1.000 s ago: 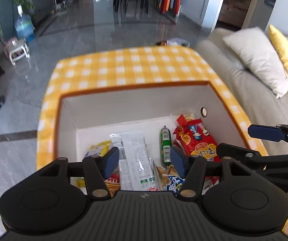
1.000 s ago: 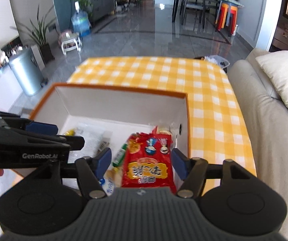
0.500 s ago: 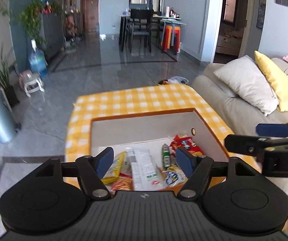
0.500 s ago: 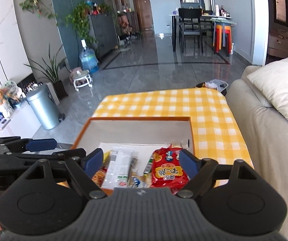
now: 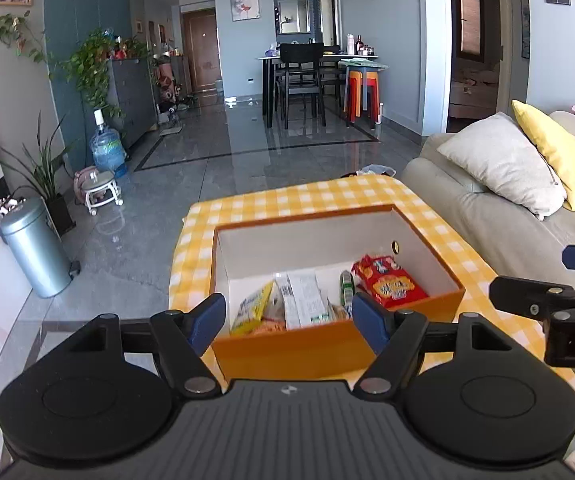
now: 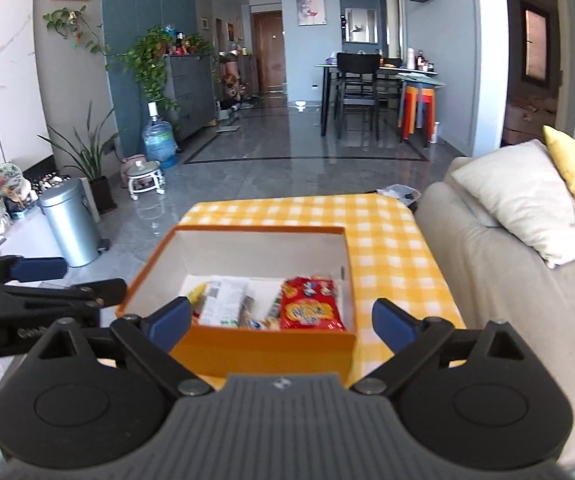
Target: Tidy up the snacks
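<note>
Showing both tools drawn back from an orange box (image 5: 327, 348) that sits on a table under a yellow checked cloth (image 6: 391, 248), this pair of wrist views catches a pause after loading. The left gripper (image 5: 287, 320) stands spread wide with nothing between its blue pads; the right gripper (image 6: 281, 322) is likewise released and empty, its jaws having just been opening, more markedly than the left's. All the snacks lie inside the box: a red packet (image 6: 311, 310) against the right wall, a slim green packet (image 5: 346, 286) beside it, a white wrapper (image 5: 307, 296) in the middle, and a yellow packet (image 5: 253, 308) toward the left. Risk from here, as a judgement: the packets are heaped loosely at the near end, so a return reach could snag an overlapping wrapper and drag a neighbour out, or a wide jaw could clip the near rim and shove the light box across the slick cloth. Compared with the frames a second earlier, both cameras sat low over the box with its contents filling the view; now the whole box, the sofa (image 6: 527, 300) and the room beyond are visible, and both grippers are wider.
</note>
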`<state>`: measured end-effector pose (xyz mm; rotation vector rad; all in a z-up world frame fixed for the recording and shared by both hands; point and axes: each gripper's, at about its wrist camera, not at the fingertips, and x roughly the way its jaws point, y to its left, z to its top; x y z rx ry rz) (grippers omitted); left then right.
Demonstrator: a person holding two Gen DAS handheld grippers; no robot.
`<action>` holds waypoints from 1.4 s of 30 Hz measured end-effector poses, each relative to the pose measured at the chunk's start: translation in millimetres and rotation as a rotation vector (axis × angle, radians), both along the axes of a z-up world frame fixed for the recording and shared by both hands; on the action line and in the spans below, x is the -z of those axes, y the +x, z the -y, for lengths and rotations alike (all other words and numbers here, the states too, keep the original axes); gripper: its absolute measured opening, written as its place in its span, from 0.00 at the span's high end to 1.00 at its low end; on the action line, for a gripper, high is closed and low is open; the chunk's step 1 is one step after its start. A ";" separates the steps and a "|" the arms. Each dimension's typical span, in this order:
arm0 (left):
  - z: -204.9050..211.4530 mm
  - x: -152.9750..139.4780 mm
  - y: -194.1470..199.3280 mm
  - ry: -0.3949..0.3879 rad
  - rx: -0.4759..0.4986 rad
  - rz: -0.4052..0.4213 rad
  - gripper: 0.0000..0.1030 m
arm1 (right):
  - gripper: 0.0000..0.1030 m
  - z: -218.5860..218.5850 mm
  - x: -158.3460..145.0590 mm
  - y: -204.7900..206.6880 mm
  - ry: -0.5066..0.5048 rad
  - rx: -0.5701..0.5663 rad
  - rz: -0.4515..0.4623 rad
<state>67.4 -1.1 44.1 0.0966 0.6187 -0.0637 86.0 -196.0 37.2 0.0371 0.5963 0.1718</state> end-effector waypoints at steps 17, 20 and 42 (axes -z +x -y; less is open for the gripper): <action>8.9 39.4 -14.1 0.014 -0.055 -0.095 0.17 | 0.06 -0.8 32.0 -4.1 0.001 -0.037 -0.044; 9.1 35.0 -15.6 0.020 -0.060 -0.082 0.17 | 0.05 -1.6 31.6 -3.5 0.005 -0.047 -0.041; 7.3 27.3 -16.9 0.020 -0.094 -0.090 0.17 | 0.04 -1.5 33.9 -1.1 0.016 -0.032 -0.038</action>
